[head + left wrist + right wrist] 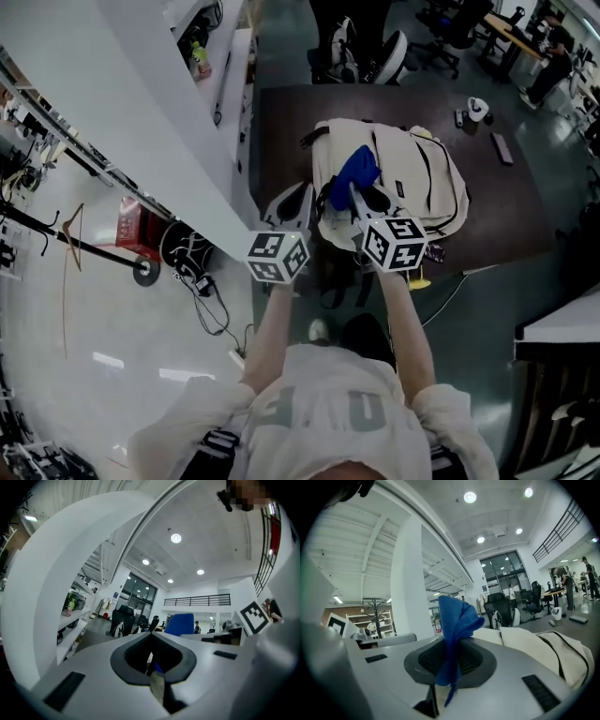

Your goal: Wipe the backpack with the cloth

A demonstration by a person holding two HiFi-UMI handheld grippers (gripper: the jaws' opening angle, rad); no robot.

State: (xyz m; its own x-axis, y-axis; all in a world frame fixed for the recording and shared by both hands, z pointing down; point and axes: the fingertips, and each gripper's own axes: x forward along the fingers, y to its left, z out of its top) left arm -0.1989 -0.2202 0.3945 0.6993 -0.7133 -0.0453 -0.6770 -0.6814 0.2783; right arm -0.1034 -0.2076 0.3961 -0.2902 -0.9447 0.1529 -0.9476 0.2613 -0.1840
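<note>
Just one cloth (pixel 356 172), one backpack (pixel 427 183).

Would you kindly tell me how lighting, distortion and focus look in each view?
Head view: dim, edges bowed, backpack fairly sharp. Left gripper view: strong fisheye, ceiling lamps glaring, dark corners. Right gripper view: same fisheye; blue cloth crisp.

**Q:** Arm position?
**A:** Both forearms reach forward and down, side by side.
**Q:** Jaw status?
**A:** Left gripper (pixel 295 199): jaws together. Right gripper (pixel 364 195): jaws clamped on a blue cloth (pixel 454 620), which stands up between them.
</note>
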